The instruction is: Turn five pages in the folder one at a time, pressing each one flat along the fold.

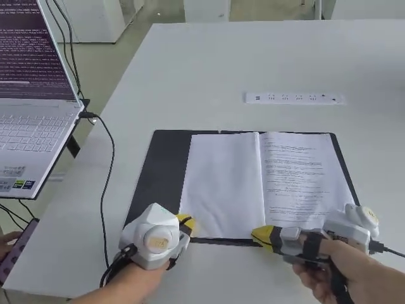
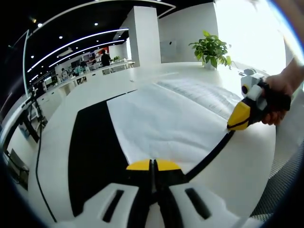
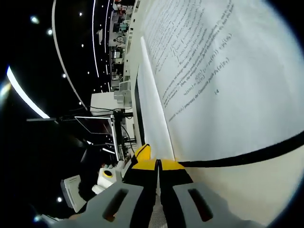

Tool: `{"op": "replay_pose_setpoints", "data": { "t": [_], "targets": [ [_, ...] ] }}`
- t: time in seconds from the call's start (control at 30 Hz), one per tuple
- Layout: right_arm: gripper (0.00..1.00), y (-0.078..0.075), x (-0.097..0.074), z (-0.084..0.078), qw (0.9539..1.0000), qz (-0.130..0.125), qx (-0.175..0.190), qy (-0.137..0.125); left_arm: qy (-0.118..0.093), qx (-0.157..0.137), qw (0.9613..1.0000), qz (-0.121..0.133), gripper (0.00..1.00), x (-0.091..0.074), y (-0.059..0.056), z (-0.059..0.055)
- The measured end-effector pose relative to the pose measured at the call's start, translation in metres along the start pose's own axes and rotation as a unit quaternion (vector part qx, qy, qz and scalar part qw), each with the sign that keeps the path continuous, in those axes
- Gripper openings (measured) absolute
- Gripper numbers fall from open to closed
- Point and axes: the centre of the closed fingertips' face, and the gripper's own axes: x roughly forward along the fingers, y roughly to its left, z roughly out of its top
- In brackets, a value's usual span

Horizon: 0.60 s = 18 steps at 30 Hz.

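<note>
White table (image 1: 253, 57) stretches away toward an open-plan office with ceiling strip lights. On it a black folder (image 1: 161, 171) lies open and flat, close to the near edge and roughly midway along it. Its left cover shows as a broad bare black band. On the inner part of that cover rests a blank page (image 1: 218, 180), white and smooth, running up to the fold. Right of the fold lies a printed page (image 1: 297, 177) carrying lines of small black type too fine to read. In the right gripper view the number "14" (image 3: 217, 91) is legible at its foot.

The left tongs (image 1: 185, 223) sit at the near edge of the blank page, yellow tips pressed together with nothing between them. The right tongs (image 1: 261, 234) lie sideways along the folder's near edge just below the fold, tips likewise together and holding nothing.

Toward the far side, a white power strip (image 1: 294, 98) lies parallel to the folder. A black cable (image 1: 109, 177) trails along the left edge. Beyond that edge stands an open laptop (image 1: 31, 126), its screen full of unreadable text. A potted plant (image 2: 211, 47) stands further off.
</note>
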Motion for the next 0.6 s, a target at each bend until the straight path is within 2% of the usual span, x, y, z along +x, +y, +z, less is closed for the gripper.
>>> {"op": "replay_pose_setpoints", "data": {
  "t": [0.07, 0.17, 0.27, 0.33, 0.4, 0.5, 0.53, 0.57, 0.6],
  "targets": [
    [0.0, 0.003, -0.005, -0.008, 1.0, 0.002, -0.006, 0.007, 0.001, -0.002, 1.0, 0.001, 0.0, 0.0, 0.0, 0.0],
    [0.0, 0.019, -0.014, -0.013, 0.9997, 0.023, -0.005, 0.001, 0.004, -0.004, 1.0, 0.001, 0.0, 0.0, 0.001, 0.0],
    [0.0, 0.036, -0.026, -0.007, 0.9978, 0.024, -0.058, -0.018, 0.018, -0.014, 0.9997, 0.001, 0.0, 0.001, 0.002, 0.001],
    [0.0, 0.046, -0.034, -0.003, 0.9958, 0.018, -0.079, -0.041, 0.032, -0.022, 0.9992, -0.003, 0.01, 0.001, 0.001, 0.0],
    [0.0, 0.062, -0.048, 0.005, 0.9925, 0.02, -0.096, -0.073, 0.048, -0.025, 0.9984, -0.016, 0.01, -0.002, -0.002, 0.001],
    [0.0, 0.072, -0.063, 0.016, 0.9847, 0.009, -0.136, -0.108, 0.037, -0.041, 0.9981, -0.025, 0.04, -0.009, -0.005, 0.01],
    [0.0, 0.074, -0.071, 0.02, 0.979, -0.004, -0.164, -0.121, 0.031, -0.058, 0.9974, -0.028, 0.06, -0.014, -0.007, 0.016],
    [0.0, 0.076, -0.076, 0.02, 0.9763, -0.012, -0.179, -0.122, 0.029, -0.065, 0.997, -0.031, 0.09, -0.018, -0.008, 0.021],
    [0.0, 0.077, -0.083, 0.021, 0.9716, -0.023, -0.2, -0.124, 0.025, -0.066, 0.997, -0.032, 0.1, -0.025, -0.008, 0.027]
  ]
}}
